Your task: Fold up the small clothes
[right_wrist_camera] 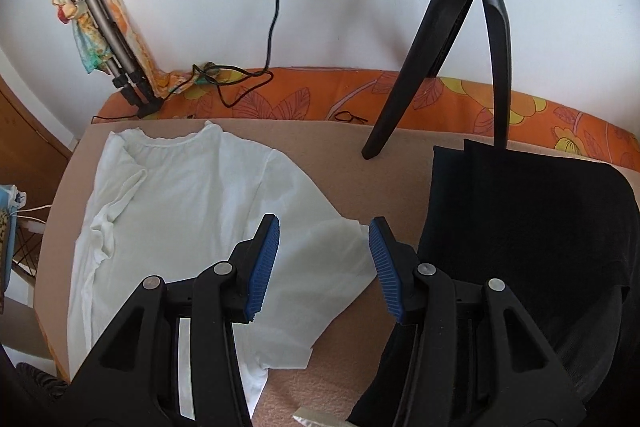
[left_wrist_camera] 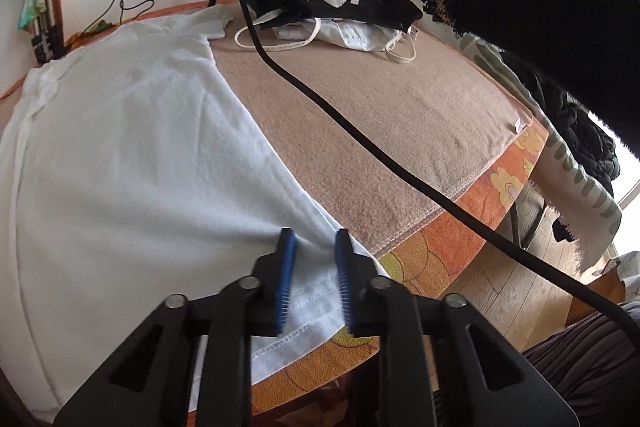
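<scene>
Beige blanket carries white shirt; left gripper jaws apart astride hem, right gripper jaws open

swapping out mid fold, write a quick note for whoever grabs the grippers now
Left gripper: open, jaws either side of the white t-shirt at its bottom hem corner, not pinching.
Right gripper: open, above the shirt's sleeve, holding nothing.
Things: t-shirt spread on the beige blanket; a black garment that looks folded lies beside it; a heap of white and black clothes sits at the blanket's far end.
Done: shirt laid out.
Left: grip, fold the shirt, then probably the heap.
</scene>
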Motion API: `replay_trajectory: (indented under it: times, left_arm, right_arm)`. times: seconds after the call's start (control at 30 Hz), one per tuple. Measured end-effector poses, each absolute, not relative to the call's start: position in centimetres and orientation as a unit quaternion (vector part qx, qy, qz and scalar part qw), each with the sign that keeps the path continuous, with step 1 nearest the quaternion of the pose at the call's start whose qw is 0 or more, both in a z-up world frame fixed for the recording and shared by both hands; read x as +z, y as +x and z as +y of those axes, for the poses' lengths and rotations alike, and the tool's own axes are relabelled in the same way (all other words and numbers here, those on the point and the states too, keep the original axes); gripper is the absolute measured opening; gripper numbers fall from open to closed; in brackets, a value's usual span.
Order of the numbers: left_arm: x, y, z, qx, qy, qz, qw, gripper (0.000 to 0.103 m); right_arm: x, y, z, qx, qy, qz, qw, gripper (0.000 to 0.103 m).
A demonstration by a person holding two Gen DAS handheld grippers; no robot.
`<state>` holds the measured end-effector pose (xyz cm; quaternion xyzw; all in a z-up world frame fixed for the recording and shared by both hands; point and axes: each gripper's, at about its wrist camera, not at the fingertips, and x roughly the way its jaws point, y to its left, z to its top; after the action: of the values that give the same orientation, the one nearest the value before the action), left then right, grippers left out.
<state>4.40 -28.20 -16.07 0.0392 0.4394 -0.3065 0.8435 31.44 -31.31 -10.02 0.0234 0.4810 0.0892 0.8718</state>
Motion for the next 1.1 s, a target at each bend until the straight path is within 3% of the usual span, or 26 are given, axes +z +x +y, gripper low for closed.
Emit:
replay_trajectory:
  times: [0.2, 0.3, 0.57, 0.63, 0.7, 0.77, 0.83, 0.87, 0.93, 0.97, 1.0, 1.1]
  left_arm:
    - [-16.2, 5.2, -26.6, -0.309, -0.024, 0.448, 0.839, 0.000]
    - [-16.1, 4.9, -25.9, -0.309, -0.051, 0.450, 0.837, 0.000]
    - [-15.0, 3.9, -26.0, -0.312, -0.044, 0.438, 0.842, 0.000]
    - [-15.0, 3.6, -27.1, -0.323, -0.027, 0.448, 0.833, 0.006]
    - [-15.4, 3.1, -28.1, -0.328, -0.009, 0.449, 0.831, 0.034]
    - [-15.8, 2.7, -29.5, -0.328, 0.014, 0.450, 0.830, 0.048]
    - [-16.0, 2.0, -30.4, -0.320, 0.048, 0.434, 0.841, 0.053]
    - [-16.0, 1.8, -30.6, -0.316, 0.053, 0.428, 0.845, 0.053]
    - [-16.2, 1.8, -30.4, -0.302, 0.053, 0.416, 0.856, 0.035]
    - [-16.3, 2.1, -30.0, -0.293, 0.051, 0.415, 0.860, 0.010]
    - [-16.3, 2.7, -29.4, -0.292, 0.038, 0.419, 0.859, 0.004]
    - [-16.3, 3.7, -28.4, -0.299, -0.008, 0.434, 0.850, 0.002]
  right_arm:
    - [-13.6, 33.5, -31.2, 0.033, -0.008, 0.513, 0.858, 0.049]
    - [-14.8, 33.9, -31.4, 0.035, -0.004, 0.525, 0.850, 0.056]
    - [-15.5, 33.8, -30.8, 0.037, -0.025, 0.524, 0.850, 0.056]
    - [-15.4, 33.7, -30.5, 0.039, -0.024, 0.527, 0.849, 0.056]
    - [-15.4, 33.6, -30.6, 0.038, -0.020, 0.529, 0.847, 0.057]
    - [-15.4, 33.7, -30.6, 0.039, -0.014, 0.531, 0.846, 0.058]
    - [-15.5, 33.8, -30.7, 0.040, -0.014, 0.534, 0.845, 0.063]
    - [-15.6, 33.9, -30.6, 0.040, -0.019, 0.534, 0.845, 0.063]
    - [-15.7, 34.1, -30.1, 0.038, -0.031, 0.530, 0.847, 0.063]
    - [-15.7, 34.0, -30.0, 0.039, -0.033, 0.528, 0.847, 0.063]
    - [-15.7, 33.9, -30.0, 0.040, -0.031, 0.527, 0.848, 0.063]
    - [-15.7, 33.7, -30.0, 0.043, -0.028, 0.522, 0.852, 0.062]
